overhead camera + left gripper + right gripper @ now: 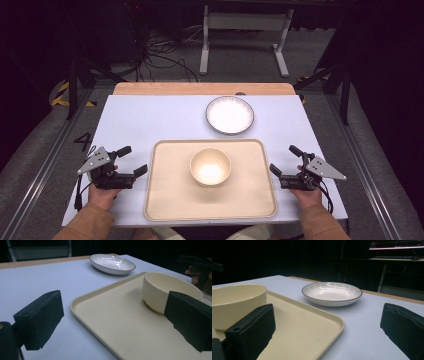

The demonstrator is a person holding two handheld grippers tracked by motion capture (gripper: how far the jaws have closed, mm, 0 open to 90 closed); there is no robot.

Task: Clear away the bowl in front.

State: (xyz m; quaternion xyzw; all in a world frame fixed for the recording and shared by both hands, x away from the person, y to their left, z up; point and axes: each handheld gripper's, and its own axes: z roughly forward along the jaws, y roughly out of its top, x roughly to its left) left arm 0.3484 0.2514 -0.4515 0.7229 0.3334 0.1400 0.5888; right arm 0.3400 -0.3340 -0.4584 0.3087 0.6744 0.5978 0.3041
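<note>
I had the left gripper (133,159) at lower left of the high view and the right gripper (283,158) at lower right, both with jaws spread and holding nothing, one on each side of the tray (165,200). The bowl (210,167) sat mid-tray at frame centre. The plate (230,114) lay on the table (150,120) just above the tray, apart from it.

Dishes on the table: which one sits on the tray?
The cream bowl, deep and plain, sits mid-tray. The white plate, shallow with a dark rim, lies on the bare table beyond the tray.
</note>
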